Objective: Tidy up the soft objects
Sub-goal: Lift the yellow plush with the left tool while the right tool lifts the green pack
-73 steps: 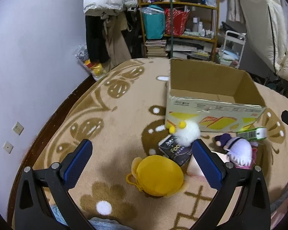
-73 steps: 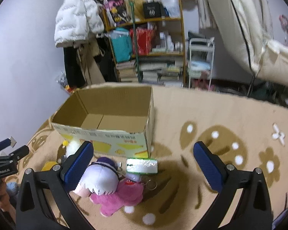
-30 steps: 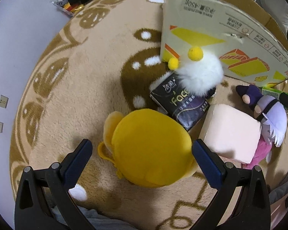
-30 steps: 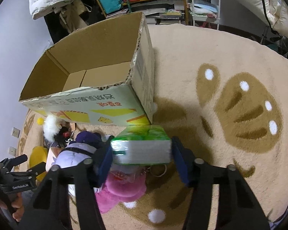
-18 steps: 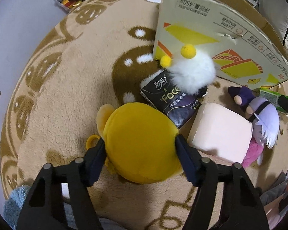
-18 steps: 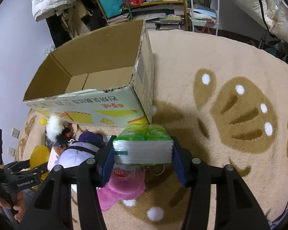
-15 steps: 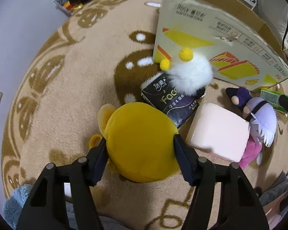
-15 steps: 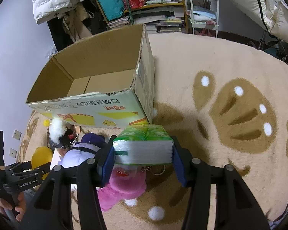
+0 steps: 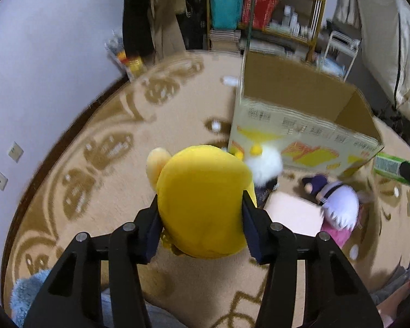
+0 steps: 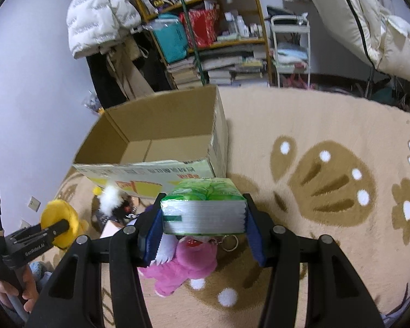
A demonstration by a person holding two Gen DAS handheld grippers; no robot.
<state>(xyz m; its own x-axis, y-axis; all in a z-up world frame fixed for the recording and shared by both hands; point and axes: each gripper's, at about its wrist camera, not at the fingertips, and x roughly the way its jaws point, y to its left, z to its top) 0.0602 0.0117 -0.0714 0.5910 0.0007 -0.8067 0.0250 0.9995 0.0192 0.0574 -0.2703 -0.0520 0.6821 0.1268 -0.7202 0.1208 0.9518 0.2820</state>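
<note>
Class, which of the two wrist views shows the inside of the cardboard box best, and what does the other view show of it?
The right wrist view. It looks down past the near wall of the cardboard box onto its bare floor. The left wrist view shows the box blurred, mostly its printed outer wall and inner walls, the floor hidden.

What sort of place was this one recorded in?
Most likely a lived-in bedroom or storage room at home: a patterned carpet, a cluttered shelf of books, and a white puffer jacket hanging by the wall.
</note>
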